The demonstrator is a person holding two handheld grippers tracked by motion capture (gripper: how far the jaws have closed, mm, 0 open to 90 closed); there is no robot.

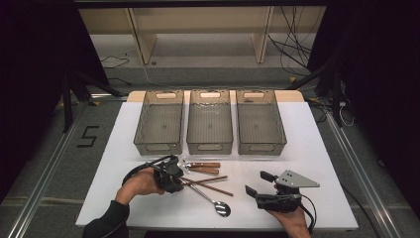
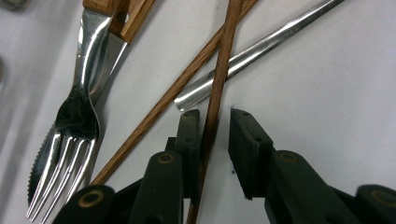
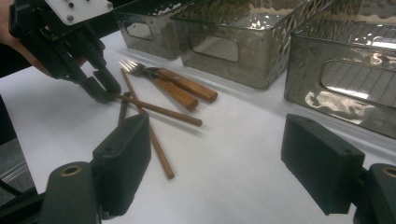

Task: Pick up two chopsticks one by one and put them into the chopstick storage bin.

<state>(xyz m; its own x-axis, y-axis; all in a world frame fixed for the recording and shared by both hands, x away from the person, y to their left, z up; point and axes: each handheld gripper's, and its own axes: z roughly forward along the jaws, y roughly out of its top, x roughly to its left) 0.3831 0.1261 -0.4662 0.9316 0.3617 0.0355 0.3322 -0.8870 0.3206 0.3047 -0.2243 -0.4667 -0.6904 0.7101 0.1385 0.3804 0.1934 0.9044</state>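
Two wooden chopsticks lie crossed on the white table [image 1: 307, 148], over the handle of a steel spoon [image 1: 222, 208]. My left gripper [image 1: 184, 181] [image 2: 215, 116] is down at the near end of one chopstick [image 2: 223, 70] [image 3: 159, 111]. That stick runs between the jaws: the left pad [image 2: 189, 135] touches it and the right pad [image 2: 247, 140] stands a little apart. The other chopstick [image 2: 159, 112] runs just to the left. A fork [image 2: 74, 121] lies on a wooden-handled knife [image 2: 126, 23]. My right gripper [image 1: 258, 182] [image 3: 217, 140] hovers wide open with nothing between its jaws, right of the cutlery.
Three clear plastic trays [image 1: 158, 147] [image 1: 209, 147] [image 1: 261, 147] stand side by side across the back of the table, just behind the fork and knife handles [image 1: 203, 167]. The table's front edge runs close under both hands.
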